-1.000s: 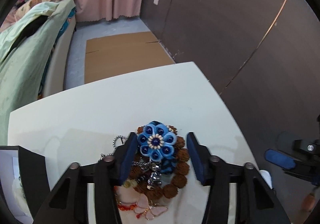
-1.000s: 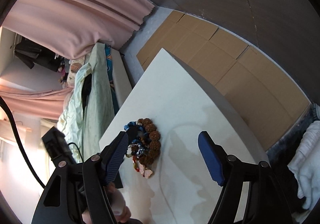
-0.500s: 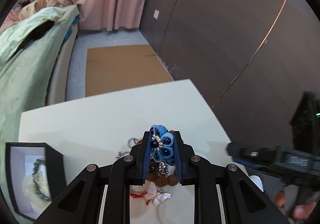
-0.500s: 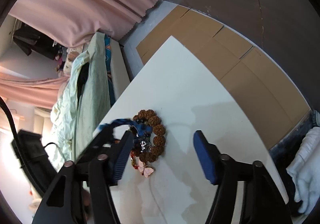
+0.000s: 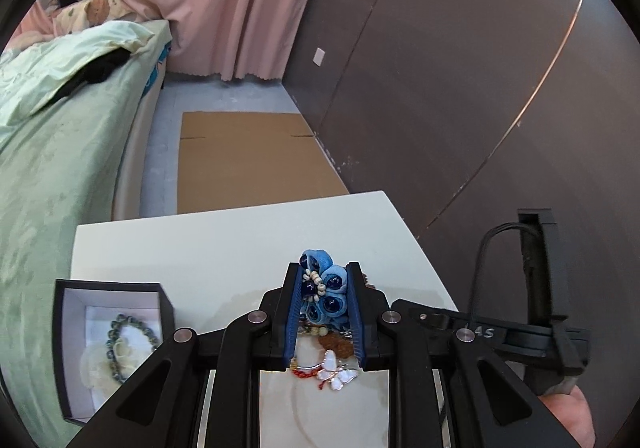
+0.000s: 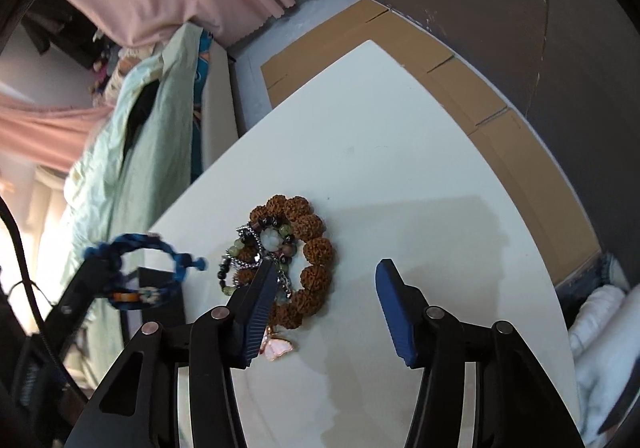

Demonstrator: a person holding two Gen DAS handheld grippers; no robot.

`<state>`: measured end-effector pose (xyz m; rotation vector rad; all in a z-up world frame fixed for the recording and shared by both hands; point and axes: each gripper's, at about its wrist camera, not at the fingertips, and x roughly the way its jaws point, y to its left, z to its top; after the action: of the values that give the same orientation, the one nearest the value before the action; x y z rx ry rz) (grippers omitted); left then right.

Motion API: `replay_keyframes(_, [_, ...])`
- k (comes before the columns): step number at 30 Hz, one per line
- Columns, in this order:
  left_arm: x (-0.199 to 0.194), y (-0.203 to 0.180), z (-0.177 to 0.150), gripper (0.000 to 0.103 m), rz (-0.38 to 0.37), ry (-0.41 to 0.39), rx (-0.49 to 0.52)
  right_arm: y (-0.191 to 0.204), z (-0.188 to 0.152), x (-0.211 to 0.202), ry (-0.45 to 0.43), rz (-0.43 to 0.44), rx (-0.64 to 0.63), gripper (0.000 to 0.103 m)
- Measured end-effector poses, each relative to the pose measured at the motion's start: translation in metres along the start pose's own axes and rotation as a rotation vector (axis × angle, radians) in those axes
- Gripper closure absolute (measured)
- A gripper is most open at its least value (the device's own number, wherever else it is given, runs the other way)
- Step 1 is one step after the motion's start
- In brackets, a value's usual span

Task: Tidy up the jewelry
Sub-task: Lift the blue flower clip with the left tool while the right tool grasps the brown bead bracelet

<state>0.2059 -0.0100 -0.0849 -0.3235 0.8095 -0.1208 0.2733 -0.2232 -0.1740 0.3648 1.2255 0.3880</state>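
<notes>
Progress: partly done, by the look of it. One beaded bracelet [image 5: 130, 344] already lies in the open black box [image 5: 70, 348], on its white lining beside a pale cushion-like form; nothing else can be made out inside. The box stands at the tabletop's [image 5: 224, 244] left edge in the left wrist view, well apart from the far edge.

In hand: blue flower piece [image 5: 322, 296], clenched between the pads of the left tongs [image 5: 323, 308] and held clear above the pile. From the right wrist view its braided blue band [image 6: 140, 248] hangs off to the left over the tabletop's left edge.

Left to sort: a tangled heap [image 6: 288, 260] near the middle of the tabletop.
- brown rough-bead bracelet [image 6: 316, 248], the outer ring
- green-and-dark bead strand with a white flower bead [image 6: 271, 238], lying across it
- silver chain [image 6: 248, 260], knotted among the beads
- pink-white butterfly charm [image 6: 278, 346], at the heap's near side

Right tongs [image 6: 324, 308]: closing, nothing pinched; the left pad hangs over the heap, the right pad over bare tabletop.

Judgement: most pieces remain unboxed.
</notes>
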Motion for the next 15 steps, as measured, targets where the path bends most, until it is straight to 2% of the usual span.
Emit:
replay_keyframes(6, [-0.009, 0.014, 0.001, 0.080, 0.006, -0.010, -0.018, 0.016, -0.001, 0.015, 0.018, -0.061, -0.063, 0.050])
replay_keyframes(11, [-0.017, 0.021, -0.001, 0.080, 0.013, -0.020, -0.025, 0.019, -0.004, 0.025, 0.025, -0.125, -0.094, 0.056])
replay_keyframes(14, [-0.023, 0.025, -0.003, 0.080, 0.018, -0.025, -0.028, 0.024, -0.008, 0.026, 0.024, -0.183, -0.136, 0.070])
replay_keyframes(15, [-0.025, 0.027, -0.004, 0.080, 0.020, -0.026, -0.029, 0.023, -0.009, 0.025, 0.033, -0.162, -0.132, 0.084])
